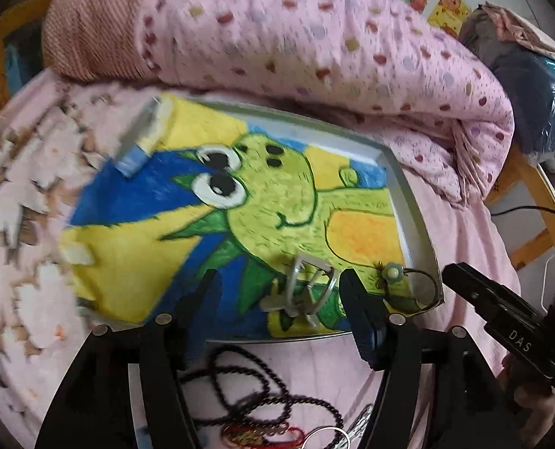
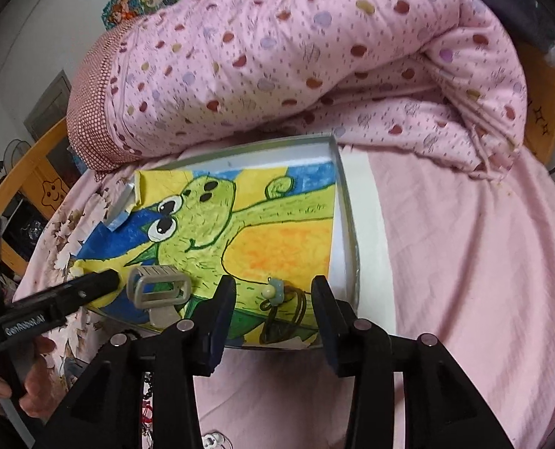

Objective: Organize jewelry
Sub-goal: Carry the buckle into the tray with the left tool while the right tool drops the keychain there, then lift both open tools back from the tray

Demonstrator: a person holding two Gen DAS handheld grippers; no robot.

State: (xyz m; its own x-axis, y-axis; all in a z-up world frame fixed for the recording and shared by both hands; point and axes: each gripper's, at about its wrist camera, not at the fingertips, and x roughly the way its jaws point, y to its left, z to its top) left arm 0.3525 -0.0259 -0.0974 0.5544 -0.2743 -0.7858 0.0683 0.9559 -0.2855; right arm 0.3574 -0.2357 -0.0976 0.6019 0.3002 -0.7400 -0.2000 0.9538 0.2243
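Pink bed point(image 2: 464, 262) carries the tray point(image 2: 346, 202), where both wide-open, empty claws, left claw point(image 1: 277, 299) and right claw point(image 2: 273, 305), flank the hair clip point(image 2: 157, 288) and flower hair tie point(image 2: 277, 290), likely for sorting

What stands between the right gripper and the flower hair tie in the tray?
Nothing visible. The right gripper is open, and the flower hair tie lies uncovered in the tray, straight ahead between its fingers. The clear hair clip lies off to the left.

A bed with a pink sheet point(image 2: 464, 262) carried a shallow tray point(image 2: 346, 202), a rolled dotted quilt point(image 2: 314, 56) behind it, and a dark bead necklace point(image 1: 247, 393) nearer.
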